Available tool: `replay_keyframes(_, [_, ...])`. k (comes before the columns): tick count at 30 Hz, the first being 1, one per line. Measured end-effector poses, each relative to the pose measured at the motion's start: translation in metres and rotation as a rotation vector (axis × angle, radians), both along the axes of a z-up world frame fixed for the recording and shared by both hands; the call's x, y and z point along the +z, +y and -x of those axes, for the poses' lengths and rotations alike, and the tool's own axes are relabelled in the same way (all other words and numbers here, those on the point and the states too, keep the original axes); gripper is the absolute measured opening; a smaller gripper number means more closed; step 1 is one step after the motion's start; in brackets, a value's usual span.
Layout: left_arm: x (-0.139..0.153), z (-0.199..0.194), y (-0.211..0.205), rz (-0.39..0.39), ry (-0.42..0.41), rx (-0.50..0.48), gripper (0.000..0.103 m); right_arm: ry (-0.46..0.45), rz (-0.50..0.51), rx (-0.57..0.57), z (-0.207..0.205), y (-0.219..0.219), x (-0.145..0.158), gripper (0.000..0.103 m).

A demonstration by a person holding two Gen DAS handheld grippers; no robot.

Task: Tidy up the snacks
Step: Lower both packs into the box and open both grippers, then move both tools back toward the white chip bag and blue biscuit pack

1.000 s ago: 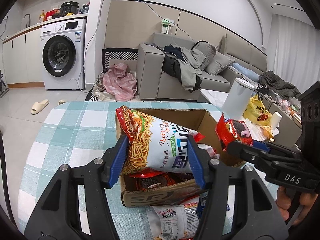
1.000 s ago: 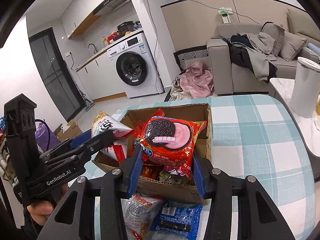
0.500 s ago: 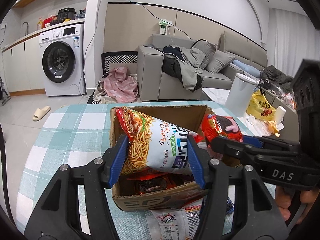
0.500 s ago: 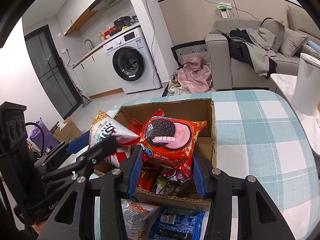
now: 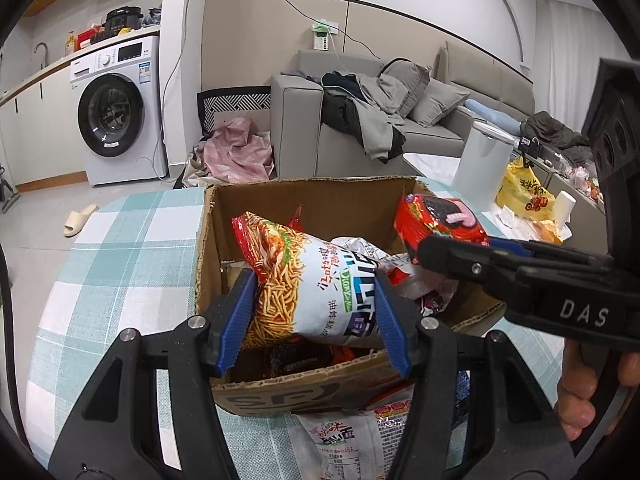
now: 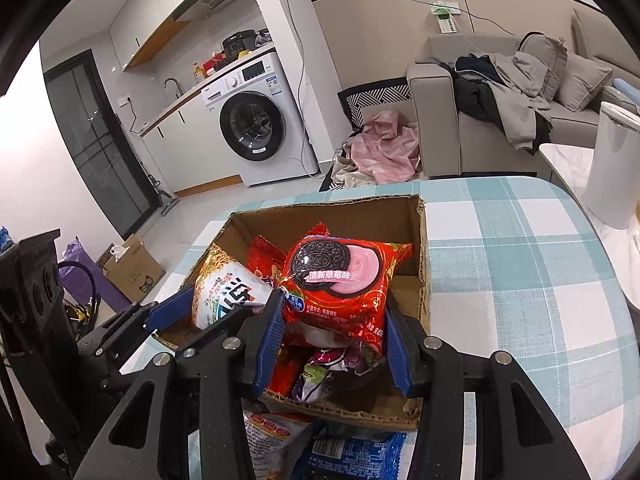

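Observation:
An open cardboard box (image 5: 304, 196) (image 6: 424, 264) stands on the checked tablecloth, with several snack packs inside. My left gripper (image 5: 312, 308) is shut on a white and orange noodle snack bag (image 5: 316, 284), held low inside the box. In the right wrist view that bag (image 6: 224, 292) shows at the box's left side. My right gripper (image 6: 332, 344) is shut on a red Oreo pack (image 6: 340, 280), held just above the packs in the box. From the left wrist view the Oreo pack (image 5: 436, 224) sits at the box's right wall.
A white snack bag (image 5: 352, 436) and a blue pack (image 6: 348, 456) lie on the tablecloth (image 6: 520, 260) in front of the box. A white bin (image 5: 484, 164) stands beyond the table's right edge. A hand (image 5: 580, 396) holds the right gripper's handle.
Both grippers have moved toward and down into the box with their packs. The noodle bag now sits lower between the box walls, and the Oreo pack is closer to the packs below.

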State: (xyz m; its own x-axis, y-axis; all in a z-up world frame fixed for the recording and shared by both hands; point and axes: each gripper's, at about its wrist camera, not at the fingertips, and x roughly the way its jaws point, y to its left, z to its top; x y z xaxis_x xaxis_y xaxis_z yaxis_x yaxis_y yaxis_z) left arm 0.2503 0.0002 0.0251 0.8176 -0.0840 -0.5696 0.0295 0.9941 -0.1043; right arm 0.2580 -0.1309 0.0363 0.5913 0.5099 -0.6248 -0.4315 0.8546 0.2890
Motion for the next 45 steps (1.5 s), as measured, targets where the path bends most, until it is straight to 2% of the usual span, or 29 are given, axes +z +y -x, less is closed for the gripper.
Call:
replay_keyframes(5, [-0.001,-0.002,0.003,0.007,0.013,-0.011,0.056,-0.01,0.002,0.001,-0.001,0.002,0.0,0.05])
replay_keyframes(10, [0.001,-0.001,0.005,0.023,0.034,-0.027,0.061,-0.067,-0.016,-0.01,0.01,-0.006,0.009,0.072])
replay_keyframes(11, [0.003,0.001,0.006,0.018,0.032,-0.018,0.07,-0.072,-0.018,-0.013,0.011,-0.009,0.011,0.074])
replay_keyframes(12, [0.006,0.004,0.006,0.016,0.026,-0.007,0.077,-0.077,-0.018,-0.017,0.013,-0.011,0.012,0.082])
replay_keyframes(13, [0.009,0.008,0.008,0.02,0.014,-0.001,0.088,-0.082,-0.016,-0.02,0.015,-0.014,0.013,0.091])
replay_keyframes(15, [0.015,0.015,0.013,0.049,0.0,-0.013,0.091,-0.085,-0.017,-0.022,0.019,-0.02,0.015,0.099])
replay_keyframes(17, [0.019,0.021,0.016,0.067,0.014,-0.015,0.102,-0.08,-0.015,-0.012,0.023,-0.024,0.016,0.101])
replay_keyframes(23, [0.025,0.046,0.019,0.035,0.009,-0.003,0.102,-0.093,0.05,-0.023,0.044,-0.033,0.018,0.102])
replay_keyframes(29, [0.027,0.071,0.022,0.047,0.016,0.012,0.102,-0.113,0.089,0.014,0.07,-0.034,0.018,0.102])
replay_keyframes(41, [0.022,0.108,0.028,0.012,0.012,0.041,0.102,-0.099,0.09,0.007,0.092,-0.038,0.003,0.102])
replay_keyframes(45, [0.013,0.116,0.024,-0.03,0.028,0.038,0.102,-0.106,0.109,0.006,0.094,-0.037,-0.002,0.102])
